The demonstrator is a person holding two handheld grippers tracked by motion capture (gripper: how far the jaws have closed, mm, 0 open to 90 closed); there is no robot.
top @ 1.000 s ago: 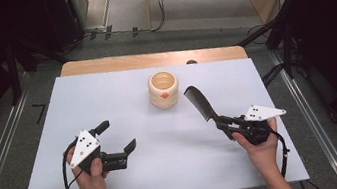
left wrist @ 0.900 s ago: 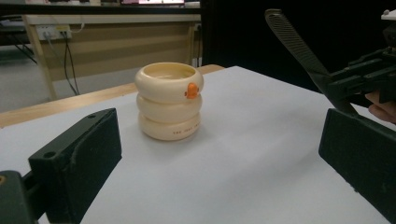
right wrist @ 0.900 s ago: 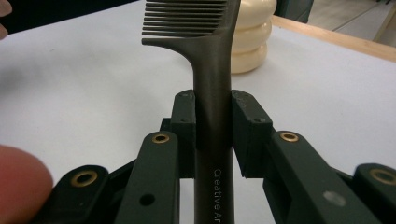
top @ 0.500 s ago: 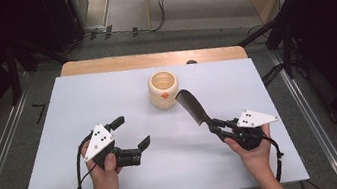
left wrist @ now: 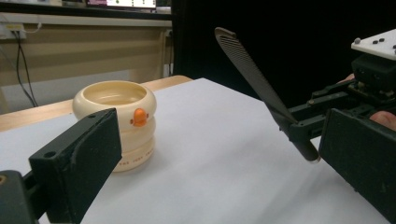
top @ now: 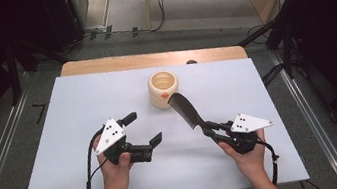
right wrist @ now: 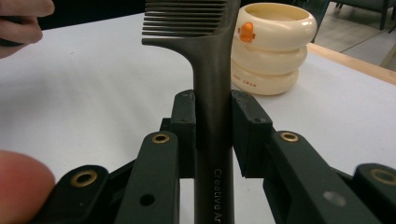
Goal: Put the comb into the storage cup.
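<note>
A dark comb (top: pixel 185 111) is pinched by its handle in the right gripper (top: pixel 210 129), held above the table (top: pixel 58 111) middle, near the cream cup (top: pixel 163 89) by the far edge. The left gripper's (top: pixel 142 129) jaws are spread, empty.

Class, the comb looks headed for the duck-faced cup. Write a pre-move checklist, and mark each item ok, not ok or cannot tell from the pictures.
1. Right claw clamped on the comb handle: ok, both jaws press its sides.
2. Comb clear of the table: ok, it angles up from the claw with its teeth raised.
3. Cup upright with its mouth open: ok.
4. Cup free of contents: cannot tell, its bottom is hidden.
5. Left claw out of the way: ok, it is open, holds nothing and sits to the left of the comb's line to the cup.
6. Comb tip over the cup's mouth: not ok, it sits beside the rim.
</note>
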